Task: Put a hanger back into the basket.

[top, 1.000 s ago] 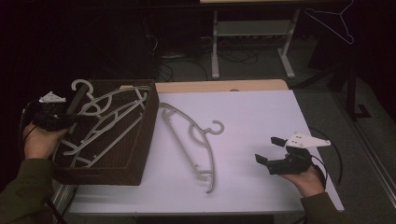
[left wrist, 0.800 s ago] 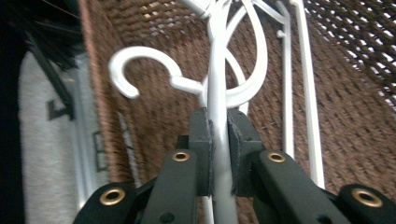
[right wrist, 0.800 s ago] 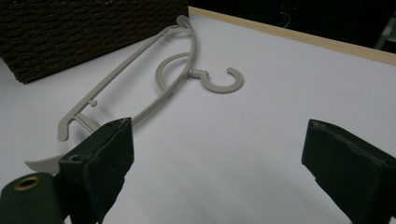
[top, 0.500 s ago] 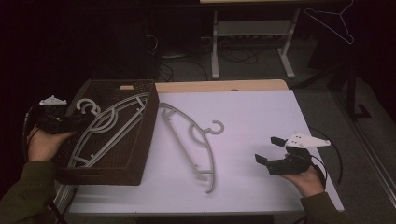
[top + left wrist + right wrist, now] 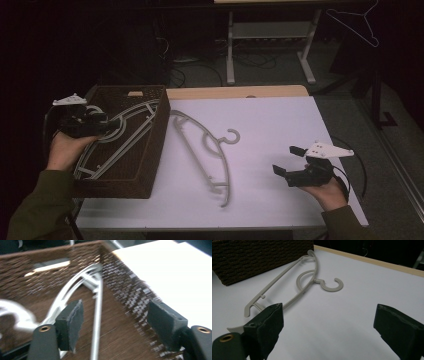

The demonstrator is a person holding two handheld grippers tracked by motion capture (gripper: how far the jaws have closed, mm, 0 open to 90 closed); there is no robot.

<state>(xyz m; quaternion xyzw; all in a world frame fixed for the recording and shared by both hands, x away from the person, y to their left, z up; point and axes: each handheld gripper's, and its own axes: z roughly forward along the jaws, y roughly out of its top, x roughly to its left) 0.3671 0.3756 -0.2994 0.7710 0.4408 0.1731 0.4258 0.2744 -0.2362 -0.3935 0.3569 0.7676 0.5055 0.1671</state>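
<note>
White table (image 5: 280, 125), left gripper (image 5: 115, 322) jaws apart above hanger (image 5: 97, 315) in basket (image 5: 157, 130), right gripper (image 5: 290, 167) jaws apart.

**Open table right of the basket**

The wicker basket (image 5: 155, 135) walls off the table's left side, a hanger (image 5: 120, 137) filling its floor. Another hanger (image 5: 202, 145) lies just beside it. Bare white table (image 5: 280, 125) spreads beyond, unobstructed.
</note>
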